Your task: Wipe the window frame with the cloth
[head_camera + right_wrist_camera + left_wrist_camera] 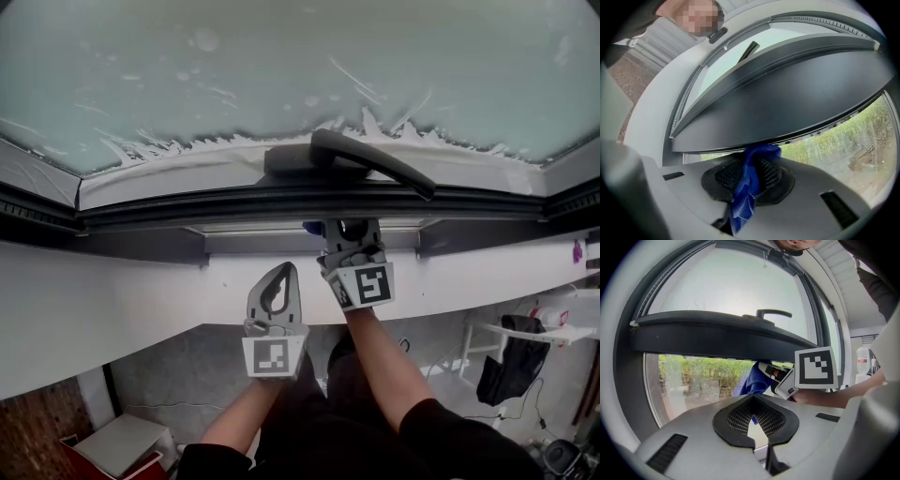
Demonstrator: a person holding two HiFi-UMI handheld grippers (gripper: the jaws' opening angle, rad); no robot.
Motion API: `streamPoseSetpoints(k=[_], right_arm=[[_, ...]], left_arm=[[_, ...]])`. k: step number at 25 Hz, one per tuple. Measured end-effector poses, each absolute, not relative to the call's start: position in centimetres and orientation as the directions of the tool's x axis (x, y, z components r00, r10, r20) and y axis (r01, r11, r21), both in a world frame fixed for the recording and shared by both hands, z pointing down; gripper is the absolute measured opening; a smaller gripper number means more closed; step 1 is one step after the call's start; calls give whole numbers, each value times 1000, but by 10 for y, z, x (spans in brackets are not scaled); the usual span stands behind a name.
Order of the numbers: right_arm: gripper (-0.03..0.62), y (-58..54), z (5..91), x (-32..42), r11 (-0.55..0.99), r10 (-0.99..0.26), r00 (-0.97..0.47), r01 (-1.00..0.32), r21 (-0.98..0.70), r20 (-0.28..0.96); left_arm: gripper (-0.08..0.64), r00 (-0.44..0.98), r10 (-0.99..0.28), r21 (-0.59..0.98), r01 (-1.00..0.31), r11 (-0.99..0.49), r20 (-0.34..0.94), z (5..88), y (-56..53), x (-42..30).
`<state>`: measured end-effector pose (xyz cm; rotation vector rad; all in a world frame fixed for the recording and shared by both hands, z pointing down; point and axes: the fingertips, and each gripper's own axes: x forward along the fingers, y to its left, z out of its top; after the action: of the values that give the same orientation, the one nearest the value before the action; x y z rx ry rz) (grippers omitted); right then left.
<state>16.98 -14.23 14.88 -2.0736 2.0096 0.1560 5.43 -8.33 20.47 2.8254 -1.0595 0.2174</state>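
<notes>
- The right tongs [347,232] are clamped on a blue cloth [749,180]. The cloth runs up between the two pads, and its bunched top end presses against the underside of the dark window frame [787,98].
- From the head view, the right tongs reach in under the frame's lower rail [234,204]. Only a small blue corner of the cloth [311,227] shows, just left of them.
- The left tongs [283,274] are closed, tips together, with nothing between them. The left gripper view shows only a small gap between the ribbed pads.
- The left tongs sit to the left of the right ones and a little nearer the person. They are over the white ledge [112,300] and apart from both frame and cloth.
- A dark handle [375,159] lies along the top of the frame, angled to the right.
- The pane [281,66] above it is cloudy, with white streaks along its lower edge.
- Green bushes [703,376] show through the clear glass under the rail.
</notes>
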Motion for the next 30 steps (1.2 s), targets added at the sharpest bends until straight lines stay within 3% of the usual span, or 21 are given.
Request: streamPoseSetpoints(k=[30], right_arm=[[44, -84, 149, 276, -148, -958, 169, -984, -104, -231]], left_arm=[[3, 822, -539, 78, -559, -826, 184, 216, -44, 150]])
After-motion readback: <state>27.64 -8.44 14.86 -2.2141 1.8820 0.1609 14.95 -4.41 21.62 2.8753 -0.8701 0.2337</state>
